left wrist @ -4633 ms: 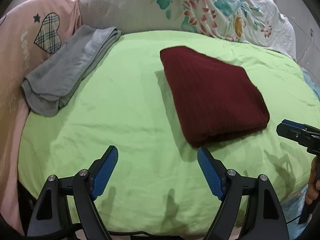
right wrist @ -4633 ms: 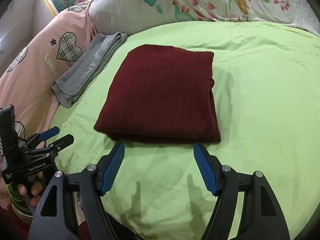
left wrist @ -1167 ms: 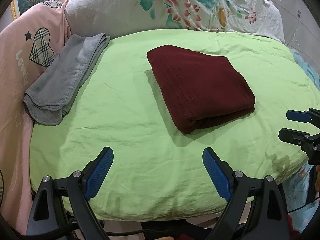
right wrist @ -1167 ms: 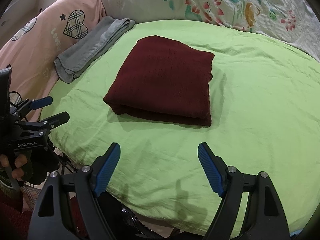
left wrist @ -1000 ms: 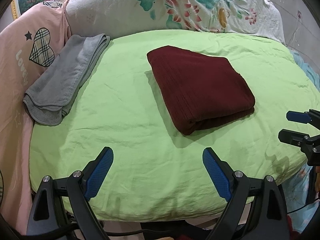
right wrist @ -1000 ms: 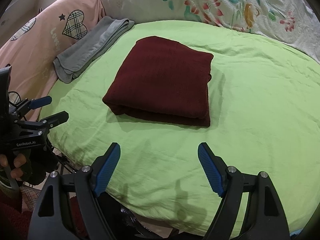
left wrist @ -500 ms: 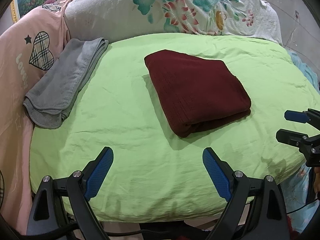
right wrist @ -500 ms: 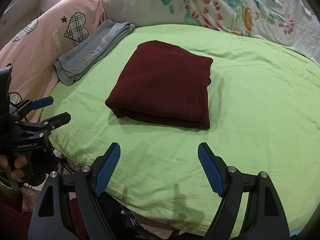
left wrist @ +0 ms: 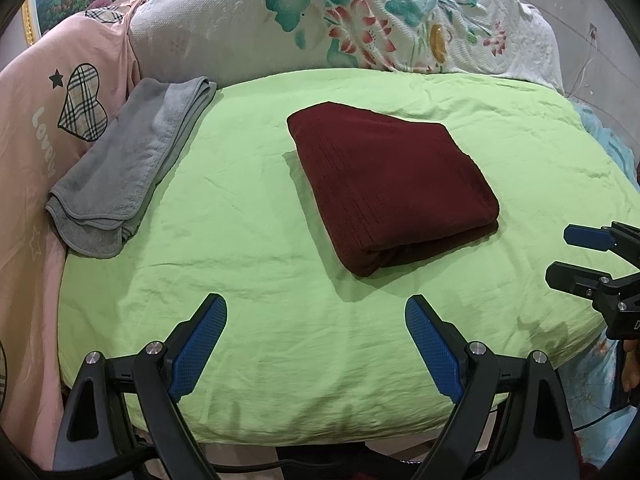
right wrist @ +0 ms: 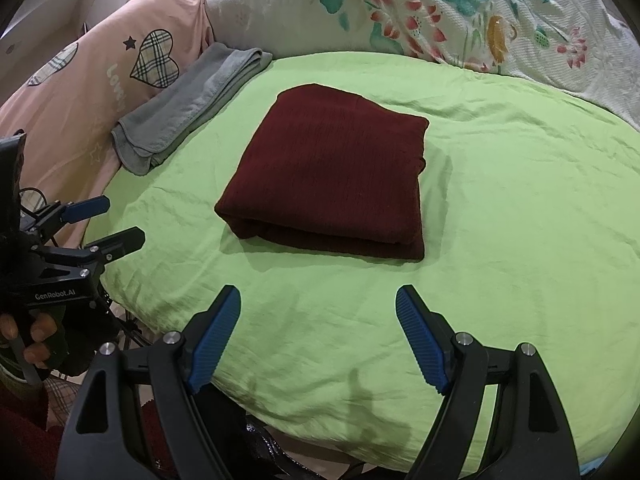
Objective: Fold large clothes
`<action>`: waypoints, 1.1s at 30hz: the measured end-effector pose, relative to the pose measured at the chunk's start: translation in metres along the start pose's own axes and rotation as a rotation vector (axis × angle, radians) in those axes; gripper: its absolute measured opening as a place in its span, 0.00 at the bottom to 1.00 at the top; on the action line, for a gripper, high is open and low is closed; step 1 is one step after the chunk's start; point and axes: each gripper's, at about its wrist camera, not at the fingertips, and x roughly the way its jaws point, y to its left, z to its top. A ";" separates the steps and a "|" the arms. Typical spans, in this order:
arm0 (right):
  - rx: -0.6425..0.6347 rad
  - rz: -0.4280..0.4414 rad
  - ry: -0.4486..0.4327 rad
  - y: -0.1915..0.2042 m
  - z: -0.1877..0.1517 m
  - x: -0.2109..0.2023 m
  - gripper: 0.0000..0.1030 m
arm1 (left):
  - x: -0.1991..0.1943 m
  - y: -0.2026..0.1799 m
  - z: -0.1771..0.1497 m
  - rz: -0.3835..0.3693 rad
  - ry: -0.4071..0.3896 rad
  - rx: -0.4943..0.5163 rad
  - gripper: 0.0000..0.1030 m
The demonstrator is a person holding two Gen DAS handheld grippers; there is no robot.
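Left wrist view, left to right. A pink cover (left wrist: pixel 60 128) with a plaid heart print occupies the 9 o'clock edge. A grey towel (left wrist: pixel 128 164), folded, lies at 10 o'clock, its left side against the pink cover and its right side on the green sheet (left wrist: pixel 248 240). A floral quilt (left wrist: pixel 360 20) runs across 12 o'clock behind the sheet. The maroon garment (left wrist: pixel 392 188) sits just right of centre, at about 1 o'clock, folded into a compact rectangle with the thick folded edge towards the camera; it lies flat on the sheet, well apart from the towel. The left gripper (left wrist: pixel 316 344) hangs at 6 o'clock, jaws wide, both blue pads clear of the cloth, nothing between them. The right gripper (left wrist: pixel 576 256) enters at 3 o'clock, over the sheet's edge.

Right wrist view, left to right. The left gripper (right wrist: pixel 104 222) shows at 9 o'clock, held by a hand (right wrist: pixel 34 338) at 8 o'clock; its jaws stand apart and empty. The pink cover (right wrist: pixel 100 80) and grey towel (right wrist: pixel 188 104) lie at 10 to 11 o'clock. The maroon garment (right wrist: pixel 332 176) rests at centre on the green sheet (right wrist: pixel 520 208), folded edge nearest the camera, touching neither tool. The right gripper (right wrist: pixel 318 340) sits at 6 o'clock, jaws wide, empty, short of the garment. The floral quilt (right wrist: pixel 460 12) fills 12 to 2 o'clock.
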 end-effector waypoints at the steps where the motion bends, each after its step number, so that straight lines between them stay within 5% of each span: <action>1: 0.000 0.001 -0.002 0.000 0.000 0.000 0.78 | 0.000 0.000 0.000 -0.001 -0.001 -0.001 0.89; 33: 0.017 -0.004 -0.005 0.003 -0.003 0.000 0.78 | 0.000 -0.003 0.001 -0.005 0.002 0.002 0.89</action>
